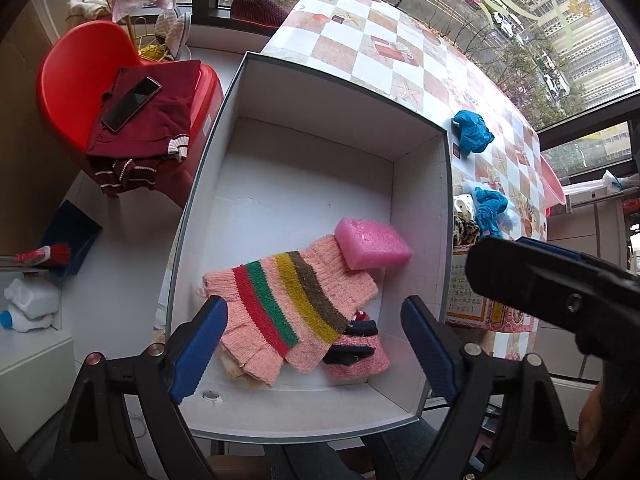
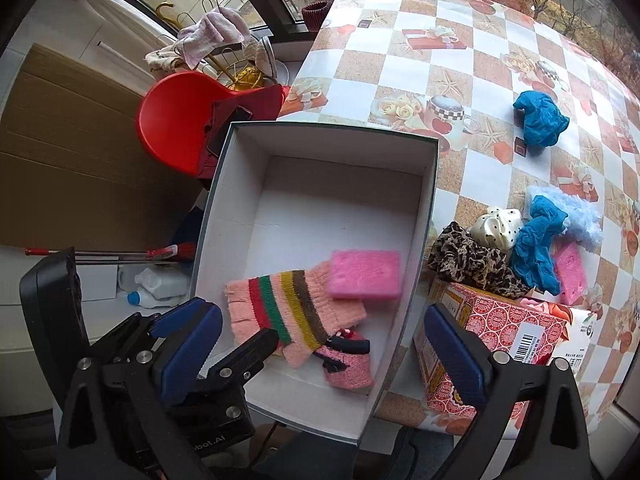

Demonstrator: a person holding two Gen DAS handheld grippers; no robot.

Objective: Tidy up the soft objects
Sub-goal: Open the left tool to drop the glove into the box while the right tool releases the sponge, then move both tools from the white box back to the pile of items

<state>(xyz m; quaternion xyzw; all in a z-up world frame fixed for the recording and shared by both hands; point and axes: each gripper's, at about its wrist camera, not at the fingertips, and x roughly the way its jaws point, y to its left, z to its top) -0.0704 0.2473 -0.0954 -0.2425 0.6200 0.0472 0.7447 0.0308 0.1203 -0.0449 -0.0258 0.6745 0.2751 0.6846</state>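
A white open box holds a striped pink knit piece, a pink sponge resting on it, and a small pink-and-black knit item. My left gripper is open and empty, hovering over the box's near end above the knit piece. My right gripper is open and empty, above the box's near right corner. On the table lie a blue cloth, and a pile with a leopard scrunchie, a polka-dot scrunchie, another blue cloth and a second pink sponge.
The checkered tablecloth covers the table to the right of the box. A red patterned carton stands by the box's right wall. A red chair with a maroon garment and a phone stands at left. Bottles and a brush lie on the floor.
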